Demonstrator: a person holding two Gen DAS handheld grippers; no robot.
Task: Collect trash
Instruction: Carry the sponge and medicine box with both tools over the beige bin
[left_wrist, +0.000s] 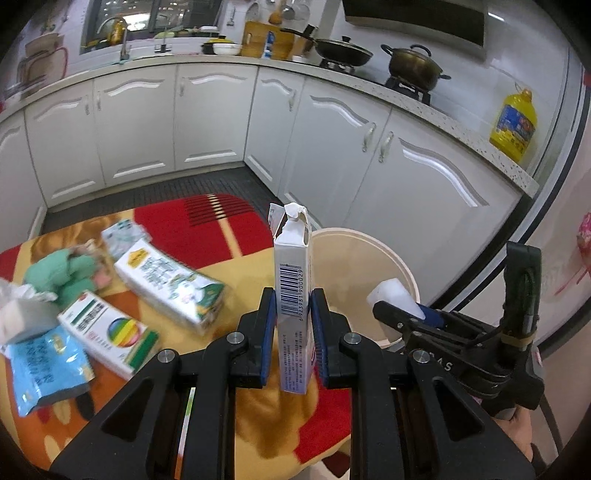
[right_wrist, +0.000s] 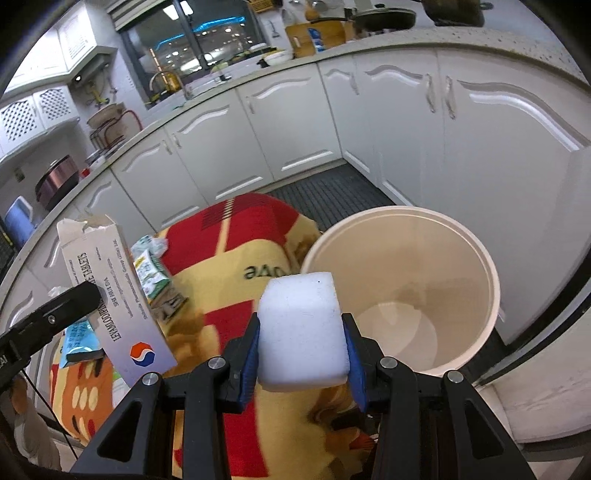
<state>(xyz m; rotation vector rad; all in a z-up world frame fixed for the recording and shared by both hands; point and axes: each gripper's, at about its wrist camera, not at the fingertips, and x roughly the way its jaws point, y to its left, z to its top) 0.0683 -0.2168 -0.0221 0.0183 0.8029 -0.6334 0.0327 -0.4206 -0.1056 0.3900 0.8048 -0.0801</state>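
At the far left of the left wrist view, a blue foil pouch (left_wrist: 46, 365) is seen lying on the red, yellow and orange patterned blanket (left_wrist: 236, 236), with a white carton bearing a rainbow-coloured circle (left_wrist: 107, 334) just beside it. A crumpled green cloth (left_wrist: 70, 271) and a long white-and-green printed pack (left_wrist: 171, 286) are found further back on the same blanket. In the middle, a tall white cardboard box with a barcode and a torn top flap (left_wrist: 293, 291) is held upright, pinched between the blue pads of the left gripper (left_wrist: 293, 308). Behind it and to the right, a round cream plastic bucket (left_wrist: 391, 258) is seen beside the blanket. At the right, a white foam block (right_wrist: 303, 332) is clamped between the pads of the right gripper (right_wrist: 302, 334), above the blanket edge and just short of the bucket's rim. White kitchen cabinets (left_wrist: 207, 114) are visible behind.
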